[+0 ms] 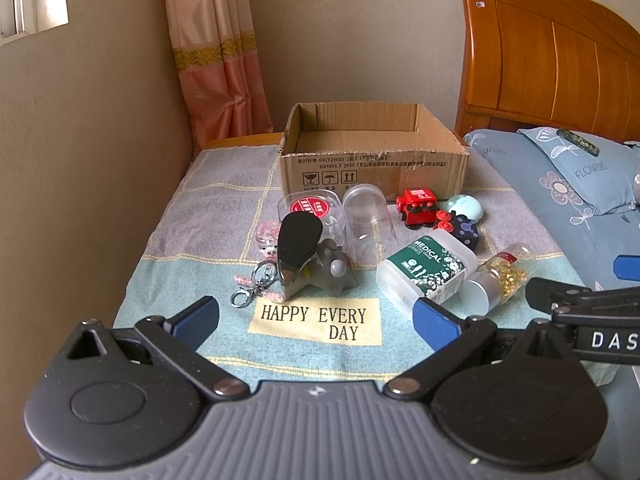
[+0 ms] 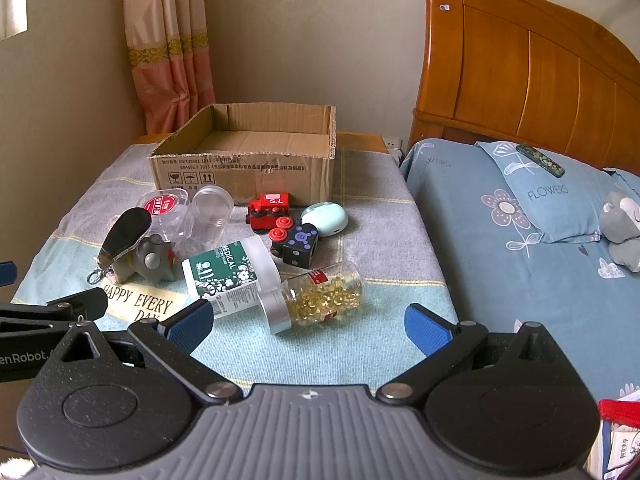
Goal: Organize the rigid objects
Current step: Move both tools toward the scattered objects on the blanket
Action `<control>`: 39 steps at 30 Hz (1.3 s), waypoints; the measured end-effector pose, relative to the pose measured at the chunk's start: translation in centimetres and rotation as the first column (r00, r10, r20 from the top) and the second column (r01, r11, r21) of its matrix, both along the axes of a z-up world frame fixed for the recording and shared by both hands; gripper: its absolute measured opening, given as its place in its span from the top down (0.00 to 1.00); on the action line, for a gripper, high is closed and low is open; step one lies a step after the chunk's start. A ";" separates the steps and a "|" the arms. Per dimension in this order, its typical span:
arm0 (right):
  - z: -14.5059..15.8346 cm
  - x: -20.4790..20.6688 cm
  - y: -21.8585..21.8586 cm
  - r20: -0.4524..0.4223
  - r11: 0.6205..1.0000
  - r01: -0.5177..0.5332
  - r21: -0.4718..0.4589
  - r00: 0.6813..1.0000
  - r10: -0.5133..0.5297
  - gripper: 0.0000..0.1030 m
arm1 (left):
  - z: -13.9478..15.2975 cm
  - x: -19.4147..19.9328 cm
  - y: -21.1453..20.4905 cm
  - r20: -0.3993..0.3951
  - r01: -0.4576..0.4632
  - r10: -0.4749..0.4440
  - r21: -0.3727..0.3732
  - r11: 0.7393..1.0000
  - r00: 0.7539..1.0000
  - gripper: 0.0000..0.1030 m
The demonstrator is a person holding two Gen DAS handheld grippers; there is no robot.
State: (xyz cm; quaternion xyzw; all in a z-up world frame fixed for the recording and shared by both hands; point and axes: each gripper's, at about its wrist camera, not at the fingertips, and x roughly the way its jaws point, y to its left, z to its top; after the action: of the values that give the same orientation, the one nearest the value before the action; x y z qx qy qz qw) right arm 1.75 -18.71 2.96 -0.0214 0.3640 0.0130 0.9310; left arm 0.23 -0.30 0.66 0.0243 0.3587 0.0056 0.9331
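Currently both tools are idle; the left gripper [image 1: 316, 322] and the right gripper [image 2: 306, 326] each stand with fingers spread wide and nothing between them, above the near edge of the towel [image 2: 360, 204].

The capsule bottle [image 2: 320, 296] lies on its side just ahead of the right fingers, slightly toward the left finger, silver cap nearest; it touches the white medical jar [image 2: 230, 276], which lies ahead of the right gripper's left finger. Judged: both are rigid, light, smooth plastic and liable to roll or slip; grip across the barrel at mid-length, not on the cap.

Ahead of the left fingers, beyond the printed patch, lie a grey toy [image 1: 332, 270] with a black shoehorn-like piece [image 1: 298, 240] propped on it, and a keyring [image 1: 256, 284] toward the left finger; farther on lie two clear jars [image 1: 360, 220], probably thin-walled, so moderate squeeze is advised.

The cardboard box [image 1: 372, 168], open-topped, stands well beyond all items, presumably the destination.
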 end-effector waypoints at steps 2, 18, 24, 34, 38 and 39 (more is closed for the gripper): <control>0.0 0.0 0.0 0.000 1.000 0.001 0.000 1.000 -0.001 0.00 | 0.0 0.0 0.0 -0.001 -0.001 0.001 -0.002 1.000 1.000 0.01; -0.1 0.8 0.3 0.028 0.999 -0.041 0.000 0.999 0.041 0.00 | -0.4 1.0 0.5 0.002 0.009 -0.009 -0.025 1.000 1.000 0.01; -0.5 1.4 0.5 0.039 0.992 -0.125 0.003 0.991 0.124 0.00 | -1.0 1.9 0.9 -0.020 0.035 -0.036 -0.034 0.999 0.999 0.01; -2.5 2.6 0.8 0.018 0.967 -0.252 -0.036 0.967 0.253 0.00 | -2.4 3.7 1.6 -0.057 0.094 -0.096 -0.034 0.995 0.994 0.01; -4.3 3.5 0.0 -0.030 0.966 -0.256 -0.038 0.966 0.255 0.00 | -3.9 4.8 2.3 -0.108 0.120 -0.123 -0.036 0.992 0.987 0.01; -4.8 3.8 -0.3 -0.046 0.966 -0.254 -0.036 0.967 0.253 0.00 | -4.4 5.1 2.6 -0.123 0.120 -0.124 -0.038 0.992 0.985 0.01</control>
State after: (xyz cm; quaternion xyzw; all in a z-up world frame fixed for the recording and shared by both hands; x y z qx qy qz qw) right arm 5.57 -19.00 -1.81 -0.0871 0.3774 0.1246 0.9135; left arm 5.37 2.25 -3.78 0.0324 0.4146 -0.0585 0.9076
